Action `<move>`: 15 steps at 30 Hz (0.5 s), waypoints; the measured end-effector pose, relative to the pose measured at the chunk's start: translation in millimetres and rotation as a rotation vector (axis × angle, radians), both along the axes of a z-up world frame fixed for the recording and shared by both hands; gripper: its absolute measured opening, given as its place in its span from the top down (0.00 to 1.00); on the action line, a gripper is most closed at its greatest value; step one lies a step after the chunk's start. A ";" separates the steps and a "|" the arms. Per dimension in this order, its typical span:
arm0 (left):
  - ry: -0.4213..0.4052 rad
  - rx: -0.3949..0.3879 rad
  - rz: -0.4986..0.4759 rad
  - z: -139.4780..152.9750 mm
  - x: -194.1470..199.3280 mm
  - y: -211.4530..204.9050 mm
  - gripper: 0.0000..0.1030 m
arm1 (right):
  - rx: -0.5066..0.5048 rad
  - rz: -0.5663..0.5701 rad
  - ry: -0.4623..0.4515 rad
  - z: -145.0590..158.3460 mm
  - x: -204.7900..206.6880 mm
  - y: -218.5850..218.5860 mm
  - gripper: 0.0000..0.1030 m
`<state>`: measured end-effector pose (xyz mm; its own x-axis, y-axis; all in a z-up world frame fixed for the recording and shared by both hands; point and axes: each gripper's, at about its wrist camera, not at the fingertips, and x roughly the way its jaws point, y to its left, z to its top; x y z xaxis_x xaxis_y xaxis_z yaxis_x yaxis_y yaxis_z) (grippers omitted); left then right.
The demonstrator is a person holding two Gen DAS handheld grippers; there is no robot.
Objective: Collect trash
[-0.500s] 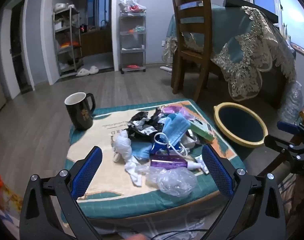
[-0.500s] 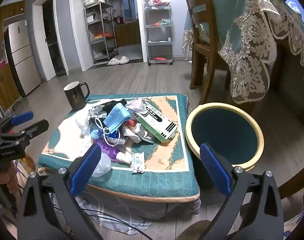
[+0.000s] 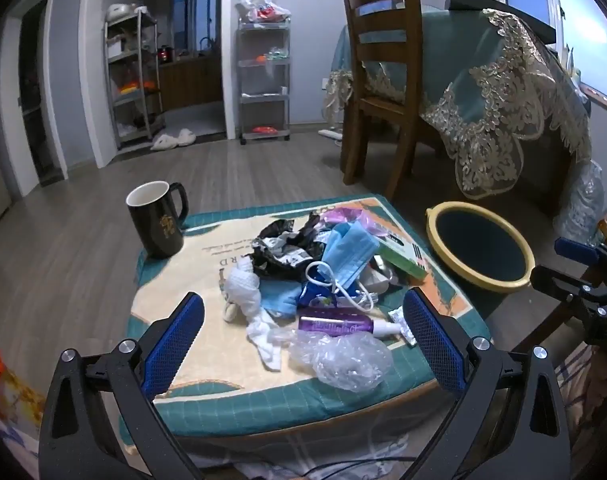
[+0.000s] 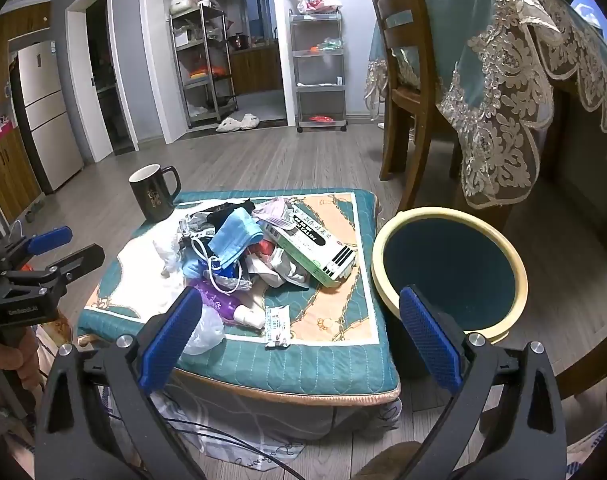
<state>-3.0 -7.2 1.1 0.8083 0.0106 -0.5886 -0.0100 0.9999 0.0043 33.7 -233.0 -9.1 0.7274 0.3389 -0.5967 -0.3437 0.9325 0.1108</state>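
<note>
Room: wood floor, a dining chair (image 3: 383, 80) and lace-edged tablecloth (image 3: 499, 120) behind your low padded table (image 3: 231, 392).
Trash: your pile (image 3: 315, 276) sits mid-table — blue face mask (image 3: 349, 250), purple bottle (image 3: 335, 325), crumpled clear plastic (image 3: 343, 356), green-and-white box (image 4: 315, 252).
Mug: black mug (image 3: 157, 220) stands at the far left corner, apart from the pile.
Bin: yellow-rimmed bin (image 4: 447, 268) stands on the floor just beside the table's right edge.
Left gripper (image 3: 303, 344): you hold it wide open, empty, near the table's front edge.
Right gripper (image 4: 299, 340): wide open too, gripping nothing.
</note>
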 end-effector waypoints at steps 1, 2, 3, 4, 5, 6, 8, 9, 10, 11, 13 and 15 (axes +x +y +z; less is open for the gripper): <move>-0.001 -0.001 0.001 0.6 -0.9 -0.9 0.04 | 0.000 -0.001 0.001 0.1 0.0 -0.2 0.06; 0.002 -0.002 -0.004 -5.6 4.2 1.9 0.04 | 0.001 -0.001 0.001 0.1 0.0 -0.2 0.06; 0.002 -0.002 -0.004 -5.6 4.2 2.3 0.04 | 0.001 -0.002 0.002 0.1 -0.1 -0.2 0.06; 0.003 -0.002 -0.005 -7.6 4.6 2.5 0.04 | 0.002 -0.003 0.002 0.3 -0.1 -0.1 0.06; 0.003 -0.003 -0.004 -7.7 4.7 2.6 0.04 | 0.002 -0.002 0.002 0.3 0.0 -0.1 0.06; 0.003 -0.003 -0.004 -7.9 4.7 2.6 0.04 | 0.003 -0.002 0.002 0.3 0.0 -0.3 0.06; 0.004 -0.004 -0.004 -7.6 4.8 2.7 0.04 | 0.004 -0.002 0.001 0.4 -0.1 -0.6 0.06; 0.005 -0.004 -0.004 -10.3 5.5 2.1 0.04 | 0.004 -0.002 0.001 0.4 -0.1 -0.6 0.06; 0.005 -0.005 -0.004 -10.6 5.7 2.4 0.04 | 0.004 -0.002 0.001 0.6 -0.1 -0.6 0.06; 0.005 -0.006 -0.003 -11.3 5.6 2.1 0.04 | 0.004 -0.002 0.001 0.4 -0.1 -0.7 0.06; 0.006 -0.009 -0.002 -10.9 5.7 3.2 0.04 | 0.004 -0.002 0.001 0.5 0.0 -0.7 0.06; 0.011 -0.018 0.001 -10.1 6.9 8.1 0.04 | 0.004 -0.002 0.000 -0.4 -0.4 -0.1 0.06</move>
